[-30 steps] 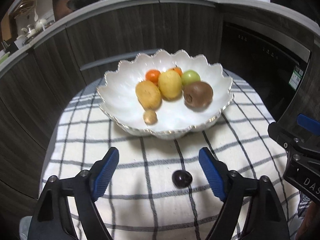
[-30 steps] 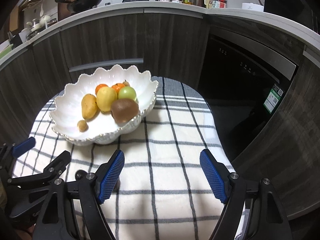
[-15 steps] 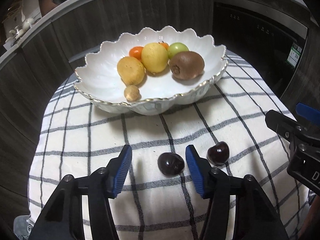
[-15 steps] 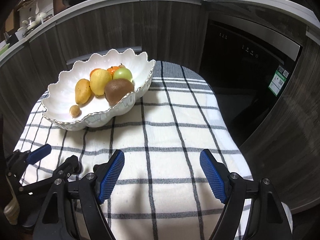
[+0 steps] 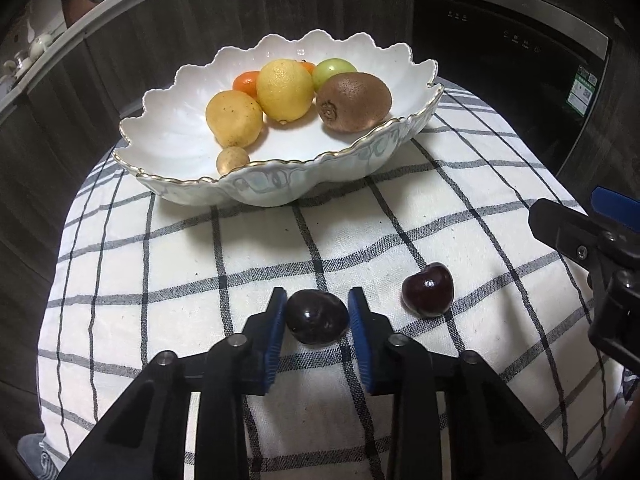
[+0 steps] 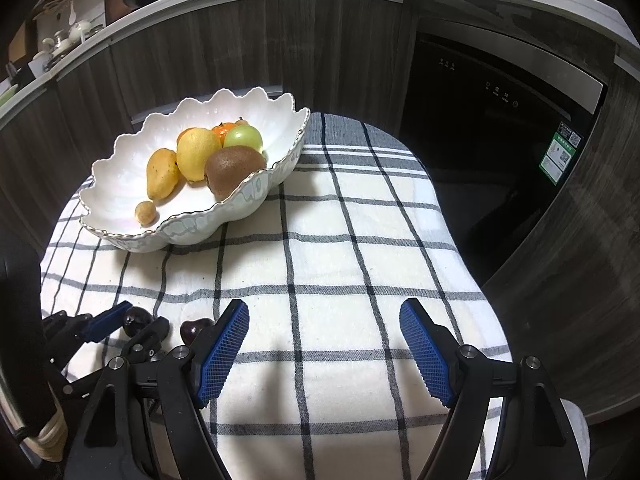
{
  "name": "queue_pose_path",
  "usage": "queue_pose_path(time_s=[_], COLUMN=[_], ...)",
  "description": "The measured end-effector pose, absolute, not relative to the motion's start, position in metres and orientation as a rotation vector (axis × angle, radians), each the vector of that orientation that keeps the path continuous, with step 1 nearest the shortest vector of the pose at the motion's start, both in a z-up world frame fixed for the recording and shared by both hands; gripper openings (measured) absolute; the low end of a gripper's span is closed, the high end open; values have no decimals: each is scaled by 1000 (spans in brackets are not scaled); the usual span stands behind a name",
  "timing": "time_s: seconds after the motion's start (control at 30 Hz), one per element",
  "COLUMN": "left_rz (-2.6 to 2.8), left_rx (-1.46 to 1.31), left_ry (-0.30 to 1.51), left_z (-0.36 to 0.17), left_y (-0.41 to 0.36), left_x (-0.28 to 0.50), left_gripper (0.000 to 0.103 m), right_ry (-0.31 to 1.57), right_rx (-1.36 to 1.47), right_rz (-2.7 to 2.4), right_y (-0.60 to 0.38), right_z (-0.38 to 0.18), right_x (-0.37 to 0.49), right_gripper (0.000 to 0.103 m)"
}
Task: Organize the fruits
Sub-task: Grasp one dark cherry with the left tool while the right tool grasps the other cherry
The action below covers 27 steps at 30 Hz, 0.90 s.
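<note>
While my left gripper (image 5: 317,316) hugs one dark cherry (image 5: 317,322), its blue pads sit right at the cherry's two sides, so I think it holds it. That cherry lies on the cloth (image 5: 180,264), on the near side of the bowl (image 5: 276,188). Straight ahead is the bowl, so I must lift and go forward. Another cherry (image 5: 427,289) waits just right of the first. My right gripper (image 6: 324,350) is wide and holds nothing.

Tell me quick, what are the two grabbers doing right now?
Left gripper: closed around the dark cherry on the checked cloth.
Right gripper: wide open, holding nothing.
</note>
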<state>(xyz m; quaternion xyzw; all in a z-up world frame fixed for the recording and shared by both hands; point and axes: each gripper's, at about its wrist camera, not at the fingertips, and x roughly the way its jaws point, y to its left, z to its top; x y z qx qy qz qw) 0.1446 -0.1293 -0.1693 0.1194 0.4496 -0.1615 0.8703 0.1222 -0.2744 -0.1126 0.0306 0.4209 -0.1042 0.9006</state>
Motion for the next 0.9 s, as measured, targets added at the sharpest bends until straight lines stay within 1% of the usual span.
queue_pose_path(time_s=[0.33, 0.67, 0.83, 0.9], left_rz=[-309, -247, -222, -219], left_rx=[233, 208, 182, 171], left_ry=[922, 908, 914, 912], left_z=[-155, -143, -143, -143], left_y=[-113, -70, -50, -45], left_x=[140, 130, 129, 130], left_gripper=[30, 30, 30, 30], right_ry=[869, 896, 916, 921], right_rx=[70, 59, 36, 32], right_rz=[-194, -123, -104, -103], right_y=[-267, -235, -216, -212], right_z=[-111, -119, -129, -132], right_x=[123, 130, 135, 136], right_gripper=[79, 78, 78, 75])
